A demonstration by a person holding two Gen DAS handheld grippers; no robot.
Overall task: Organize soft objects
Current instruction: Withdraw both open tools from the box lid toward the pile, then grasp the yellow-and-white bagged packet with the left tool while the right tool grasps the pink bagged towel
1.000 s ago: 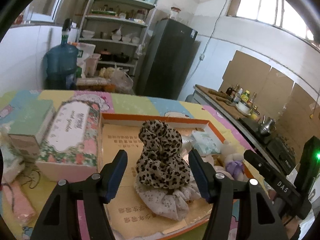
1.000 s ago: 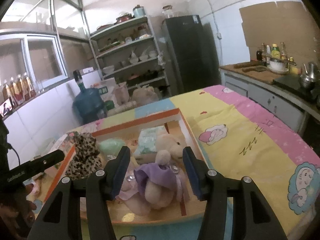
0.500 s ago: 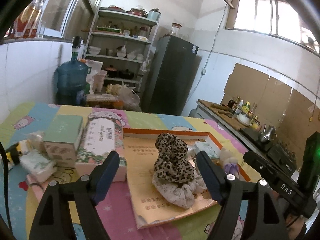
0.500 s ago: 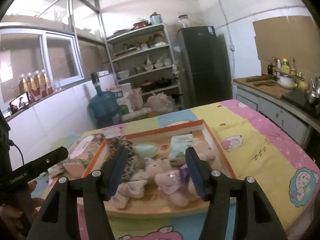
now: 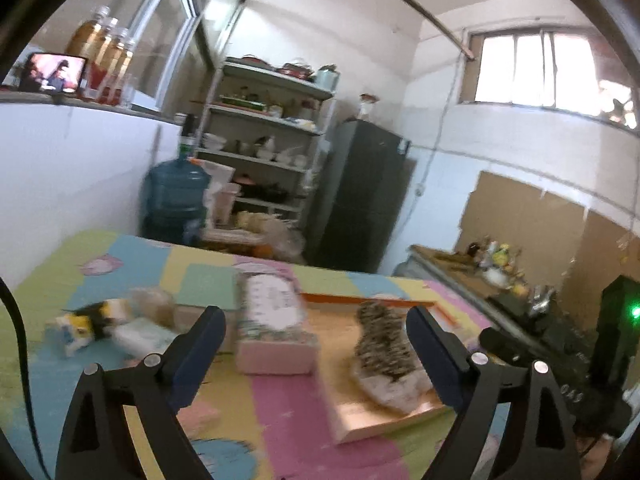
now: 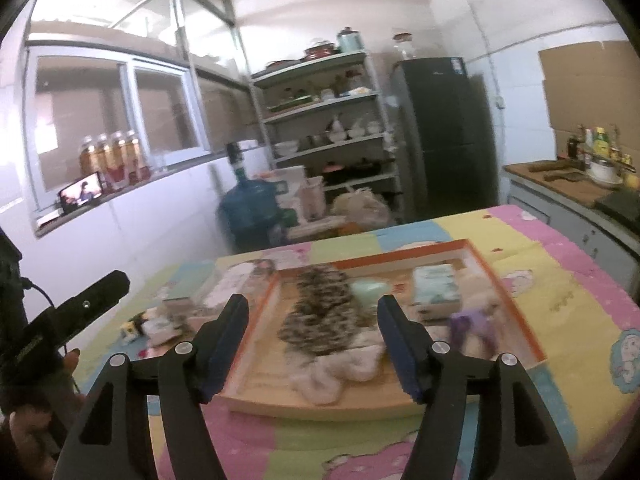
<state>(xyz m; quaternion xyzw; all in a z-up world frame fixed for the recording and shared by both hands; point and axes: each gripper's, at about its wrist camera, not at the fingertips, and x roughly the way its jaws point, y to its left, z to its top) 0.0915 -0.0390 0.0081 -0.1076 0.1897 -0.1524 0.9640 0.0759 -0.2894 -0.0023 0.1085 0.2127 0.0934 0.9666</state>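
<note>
While both claws hang spread wide above the table, neither one holds anything.

Ahead of the right claw (image 6: 312,340), between its fingers, the leopard-print scrunchie (image 6: 320,316) lies on a pale scrunchie (image 6: 336,370) inside the orange-rimmed tray (image 6: 516,300); a plush toy in purple (image 6: 476,324) sits in the tray to this claw's right. Ahead of the left claw (image 5: 316,352), a floral tissue box (image 5: 274,330) stands just left of the tray, on the patchwork table (image 5: 276,420). Both views are blurred.
</note>
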